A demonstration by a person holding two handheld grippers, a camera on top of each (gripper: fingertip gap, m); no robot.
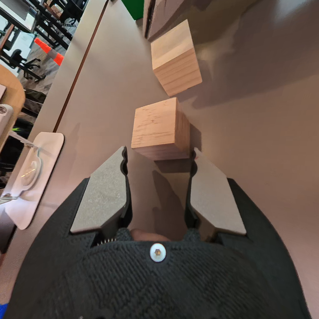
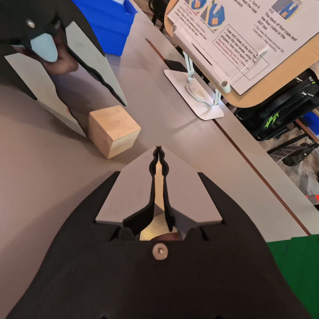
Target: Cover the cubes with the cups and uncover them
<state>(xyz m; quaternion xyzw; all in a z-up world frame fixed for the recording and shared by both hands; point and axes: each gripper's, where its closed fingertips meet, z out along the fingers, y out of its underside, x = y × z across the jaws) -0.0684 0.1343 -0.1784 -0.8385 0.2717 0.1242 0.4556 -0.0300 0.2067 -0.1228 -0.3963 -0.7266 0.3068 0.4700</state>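
1. We had our left gripper (image 1: 159, 151) spread wide, low over the grey table (image 1: 259, 155), with nothing clamped.
2. The near wooden cube (image 1: 155, 127) stood just ahead of the fingertips, its front face between them. The right pad looked level with the cube's corner; we couldn't tell whether it touched. The left pad stood clear of the cube.
3. A second wooden cube (image 1: 174, 57) sat farther on, apart from the first, with a strip of bare table between them.
4. Beyond it a brown box-like edge (image 1: 155, 19) closed off the far end, beside a green surface (image 1: 134, 8).
5. To our left, the table's dark seam (image 1: 81, 69) ran along, and a flat white stand base (image 1: 34, 176) sat near the edge. Open table lay between seam and cubes.
6. Our right gripper (image 2: 158, 146) was pinched fully together at the tips, gripping nothing, above bare table.
7. In that view one cube (image 2: 114, 129) stood just left of the closed tips, apart from them, with the other gripper's spread fingers (image 2: 110, 82) on either side of it.
8. Off to the right: clear tabletop up to the stand base (image 2: 195, 93), the tilted instruction board (image 2: 241, 43), and a blue bin (image 2: 107, 22) at the far side.
9. No cups showed in either view.
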